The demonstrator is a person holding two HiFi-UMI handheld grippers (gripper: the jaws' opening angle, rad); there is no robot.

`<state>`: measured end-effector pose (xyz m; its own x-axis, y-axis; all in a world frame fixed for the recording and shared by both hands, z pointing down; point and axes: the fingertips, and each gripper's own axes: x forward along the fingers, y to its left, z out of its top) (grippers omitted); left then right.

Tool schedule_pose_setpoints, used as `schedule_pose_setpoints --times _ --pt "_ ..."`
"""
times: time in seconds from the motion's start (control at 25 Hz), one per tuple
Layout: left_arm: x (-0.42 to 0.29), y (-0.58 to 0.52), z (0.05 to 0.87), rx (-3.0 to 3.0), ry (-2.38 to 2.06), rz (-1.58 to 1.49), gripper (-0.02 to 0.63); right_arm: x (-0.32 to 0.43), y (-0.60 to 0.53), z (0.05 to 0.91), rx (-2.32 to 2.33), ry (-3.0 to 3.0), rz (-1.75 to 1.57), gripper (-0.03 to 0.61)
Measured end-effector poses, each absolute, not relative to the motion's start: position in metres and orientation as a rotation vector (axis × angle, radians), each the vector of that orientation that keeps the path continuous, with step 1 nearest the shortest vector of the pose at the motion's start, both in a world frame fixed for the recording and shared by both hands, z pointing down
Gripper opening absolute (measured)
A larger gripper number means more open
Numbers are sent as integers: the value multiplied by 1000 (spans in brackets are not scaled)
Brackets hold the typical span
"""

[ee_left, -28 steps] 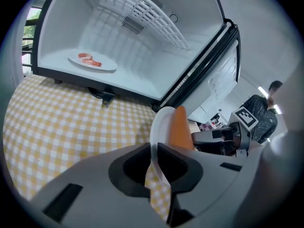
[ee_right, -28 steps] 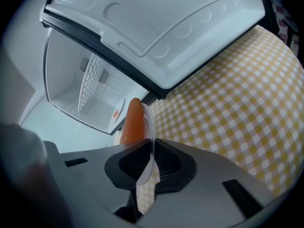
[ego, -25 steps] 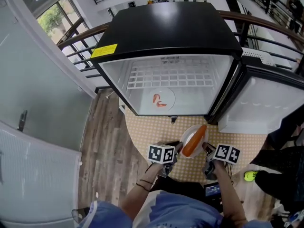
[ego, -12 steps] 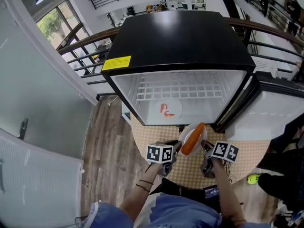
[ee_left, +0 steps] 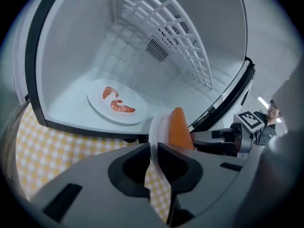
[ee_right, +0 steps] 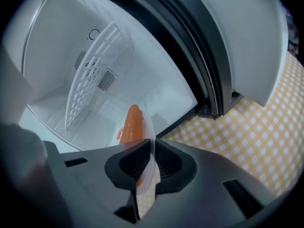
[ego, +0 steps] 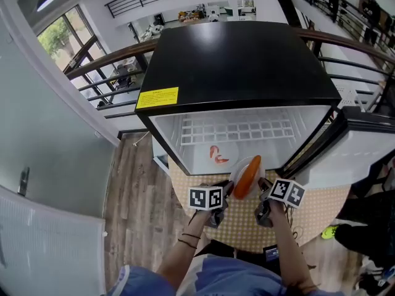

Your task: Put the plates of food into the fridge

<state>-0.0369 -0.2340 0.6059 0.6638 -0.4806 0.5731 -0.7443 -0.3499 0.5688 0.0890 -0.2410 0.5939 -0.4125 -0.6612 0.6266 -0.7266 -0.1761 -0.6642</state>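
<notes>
Fridge (ego: 241,60) gaped ahead; left gripper (ee_left: 153,151) and right gripper (ee_right: 151,148) fingers (ee_right: 129,167) clamped the carrot plate (ee_left: 159,127), which you needed level going in.

Carrot plate (ego: 237,172) just outside open fridge (ego: 241,54)

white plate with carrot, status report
Left tool, right tool shut on white round carrot plate. At open black fridge's mouth. White shrimp plate inside, left.
</notes>
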Motion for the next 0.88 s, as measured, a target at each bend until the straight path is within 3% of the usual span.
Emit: schedule_pose_setpoints --times 0.48,0.88 --pt "-37 -268 606 1973 -940 293 55 96 -286 611 1886 -1848 1663 40" --pt "-28 -288 602 1984 -924 259 55 103 -312 611 1966 -1841 1464 40"
